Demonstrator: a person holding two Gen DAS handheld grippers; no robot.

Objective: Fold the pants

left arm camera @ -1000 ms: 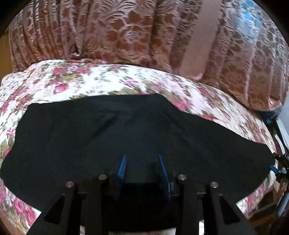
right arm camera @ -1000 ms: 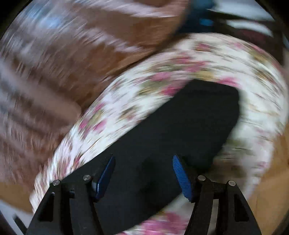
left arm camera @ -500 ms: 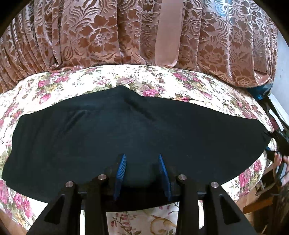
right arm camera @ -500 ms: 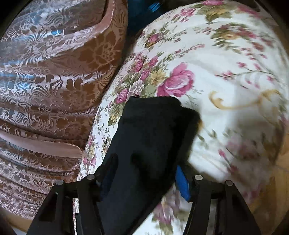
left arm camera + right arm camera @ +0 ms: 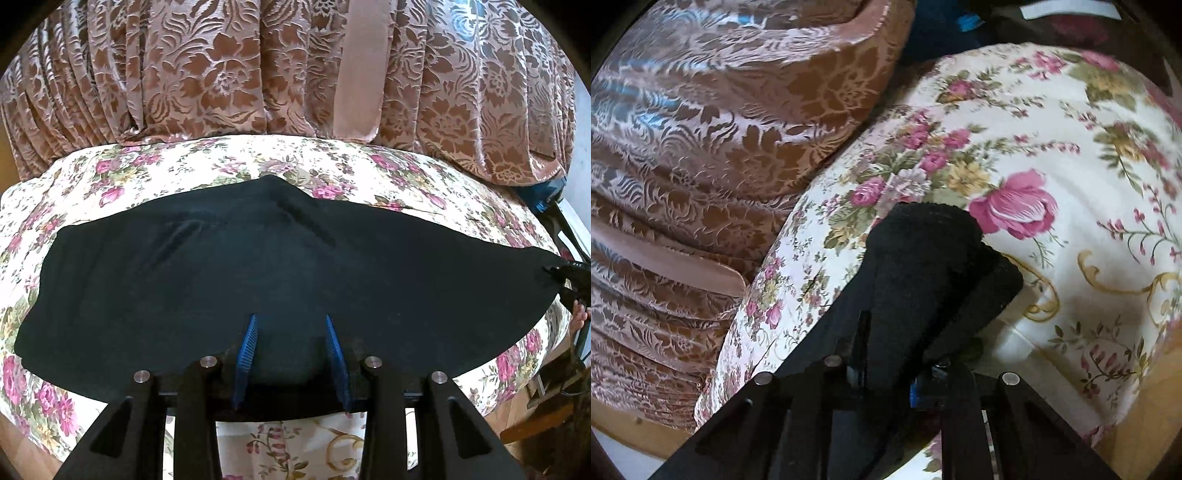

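Right gripper [image 5: 886, 373] has closed since half a second ago, now clamped on the pants [image 5: 258, 280] end at far right. Pants spread flat across floral bedspread [image 5: 332, 166]. Left gripper [image 5: 291, 354] fingers apart over near edge.

A brown floral-patterned curtain [image 5: 229, 74] filled the upper frame, gathered in pleats. Below it spread a cream bedspread [image 5: 332, 162] printed with pink roses. Wooden floor [image 5: 1145, 417] showed at lower right.
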